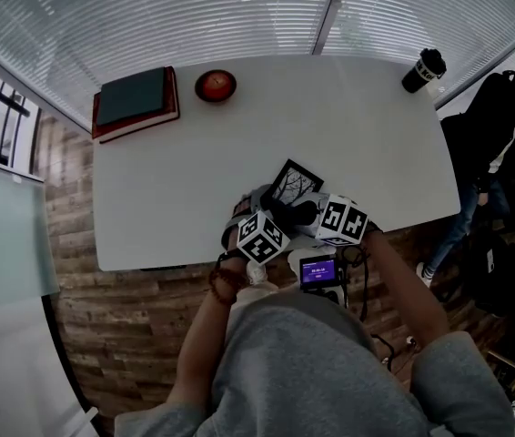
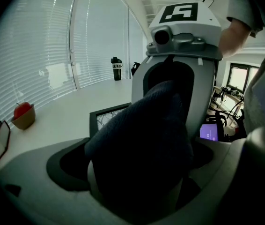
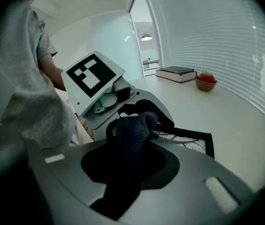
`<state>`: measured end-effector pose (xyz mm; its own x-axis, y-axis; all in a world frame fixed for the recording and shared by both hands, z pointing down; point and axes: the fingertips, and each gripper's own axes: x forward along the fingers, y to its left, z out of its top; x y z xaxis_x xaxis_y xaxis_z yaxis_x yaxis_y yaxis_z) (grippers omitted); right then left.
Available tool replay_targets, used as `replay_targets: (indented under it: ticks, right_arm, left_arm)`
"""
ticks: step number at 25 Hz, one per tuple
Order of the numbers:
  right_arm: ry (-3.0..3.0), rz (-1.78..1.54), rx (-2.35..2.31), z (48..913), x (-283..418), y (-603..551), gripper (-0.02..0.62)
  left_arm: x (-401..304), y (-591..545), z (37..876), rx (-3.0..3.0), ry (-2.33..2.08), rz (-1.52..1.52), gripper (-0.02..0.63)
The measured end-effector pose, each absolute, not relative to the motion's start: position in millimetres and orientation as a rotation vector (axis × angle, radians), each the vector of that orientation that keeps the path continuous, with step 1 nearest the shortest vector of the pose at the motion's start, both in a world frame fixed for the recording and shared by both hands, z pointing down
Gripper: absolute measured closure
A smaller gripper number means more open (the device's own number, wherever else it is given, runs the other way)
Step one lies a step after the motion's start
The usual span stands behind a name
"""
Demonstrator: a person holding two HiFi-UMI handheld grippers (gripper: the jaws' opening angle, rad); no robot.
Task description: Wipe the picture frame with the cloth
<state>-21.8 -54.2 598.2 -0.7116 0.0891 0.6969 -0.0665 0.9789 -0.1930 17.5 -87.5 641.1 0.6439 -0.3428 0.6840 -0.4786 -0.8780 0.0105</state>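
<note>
While left tongs [image 1: 278, 215] and right tongs [image 1: 312, 215] both clench dark cloth [image 1: 296, 213], frame [image 1: 296, 182] lies flat just beyond, near tabletop [image 1: 176, 171] front edge, set diagonal, corner pointing away; long axis unclear. Books [image 1: 135, 101], apple [image 1: 215, 84], bottle [image 1: 423, 70] at far side. Blinds [image 1: 148, 16], wood floor [image 1: 130, 317].

A dark cloth [image 3: 133, 128] with a soft, nubbly pile bunches between the smooth, matt grey plastic shells of the left gripper [image 1: 280, 217] and the right gripper [image 1: 310, 213]. Under them lies the picture frame [image 1: 294, 182], its thin black border matt around a pale printed sheet. The table [image 1: 176, 180] top is smooth and white with a faint sheen. The floor [image 1: 121, 317] shows grainy wood planks, and the black bottle [image 1: 424, 69] looks glossy.
</note>
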Motion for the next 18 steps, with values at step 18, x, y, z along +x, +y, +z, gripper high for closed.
replay_targets:
  ticks: [18]
  right_arm:
    - [-2.129,0.093,0.739,611.0,113.4,-200.0,0.474]
  left_arm:
    - [14.6,-87.2,642.0,2.668,-0.677,1.054,0.029]
